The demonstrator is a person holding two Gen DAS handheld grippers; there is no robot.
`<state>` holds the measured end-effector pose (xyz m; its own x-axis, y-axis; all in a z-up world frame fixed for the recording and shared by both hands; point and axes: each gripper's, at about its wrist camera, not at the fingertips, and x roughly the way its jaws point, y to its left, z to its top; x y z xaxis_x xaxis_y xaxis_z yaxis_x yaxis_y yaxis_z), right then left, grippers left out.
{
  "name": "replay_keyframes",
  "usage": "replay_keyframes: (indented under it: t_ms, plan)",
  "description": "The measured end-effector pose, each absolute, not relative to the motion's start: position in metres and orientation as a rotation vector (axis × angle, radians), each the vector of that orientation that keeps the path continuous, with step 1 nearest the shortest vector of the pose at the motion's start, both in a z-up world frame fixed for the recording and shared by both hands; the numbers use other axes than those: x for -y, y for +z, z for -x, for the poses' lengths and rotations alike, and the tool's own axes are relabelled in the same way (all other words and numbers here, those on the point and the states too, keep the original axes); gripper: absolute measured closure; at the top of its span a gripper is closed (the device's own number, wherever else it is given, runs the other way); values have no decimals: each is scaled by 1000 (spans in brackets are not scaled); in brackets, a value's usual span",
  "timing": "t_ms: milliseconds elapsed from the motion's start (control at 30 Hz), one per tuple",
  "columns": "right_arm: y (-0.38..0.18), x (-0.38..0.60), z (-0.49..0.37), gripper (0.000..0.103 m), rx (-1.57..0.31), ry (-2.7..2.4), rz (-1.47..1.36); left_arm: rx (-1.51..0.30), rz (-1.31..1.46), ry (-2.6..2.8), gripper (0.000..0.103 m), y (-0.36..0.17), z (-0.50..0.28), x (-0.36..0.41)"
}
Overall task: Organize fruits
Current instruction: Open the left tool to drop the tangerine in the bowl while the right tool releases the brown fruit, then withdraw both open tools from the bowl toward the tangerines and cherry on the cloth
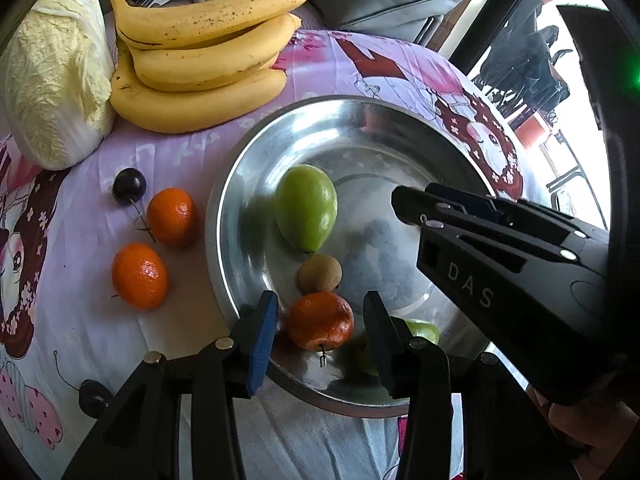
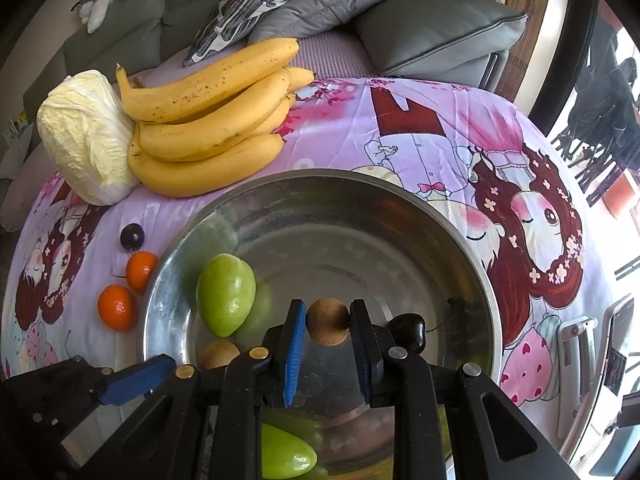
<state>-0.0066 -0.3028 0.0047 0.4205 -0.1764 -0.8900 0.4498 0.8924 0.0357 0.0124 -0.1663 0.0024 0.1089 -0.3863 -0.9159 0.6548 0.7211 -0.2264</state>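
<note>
Two grippers over the bowl (image 1: 240, 184): my left (image 1: 320, 334) stands open around the orange (image 1: 320, 320) resting inside, while my right (image 2: 327, 334) clamps a brown fruit (image 2: 327, 321) above the bowl's floor.

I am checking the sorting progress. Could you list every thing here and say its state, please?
Left gripper: open around an orange in the bowl.
Right gripper: shut on a small brown fruit.
Bowl: upright, partly filled.
Green fruit: lying in the bowl.
Two oranges: on the cloth, outside the bowl.
Dark plum: on the cloth.
Bananas: on the cloth, against the cabbage.
</note>
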Motion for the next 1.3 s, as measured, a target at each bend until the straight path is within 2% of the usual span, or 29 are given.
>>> replay_keyframes:
  t_ms: [600, 867, 933, 1033, 1100, 1167, 1200, 1233, 1300]
  plan:
    - [7, 303, 7, 76, -1065, -408, -293, -1182, -151, -630, 56, 23, -47, 131]
    - [10, 294, 6, 76, -1075, -384, -269, -1225, -101, -457, 56, 8, -73, 105]
    - [10, 293, 5, 76, -1078, -380, -267, -1227, -94, -443, 49, 6, -76, 101]
    - [10, 292, 5, 76, -1085, -380, -262, -1231, -95, -432, 48, 4, -74, 101]
    - [10, 292, 5, 70, -1087, -379, -259, -1238, -96, -425, 47, 2, -75, 102]
    - [11, 290, 5, 52, -1088, -381, -248, -1245, -100, -414, 45, -2, -78, 105]
    - [12, 289, 6, 42, -1085, -383, -241, -1244, -101, -408, 39, -3, -79, 105]
    - [13, 289, 6, 41, -1081, -383, -237, -1239, -100, -401, 31, -3, -79, 105]
    - [14, 288, 6, 40, -1078, -375, -241, -1231, -98, -389, 29, -3, -80, 103]
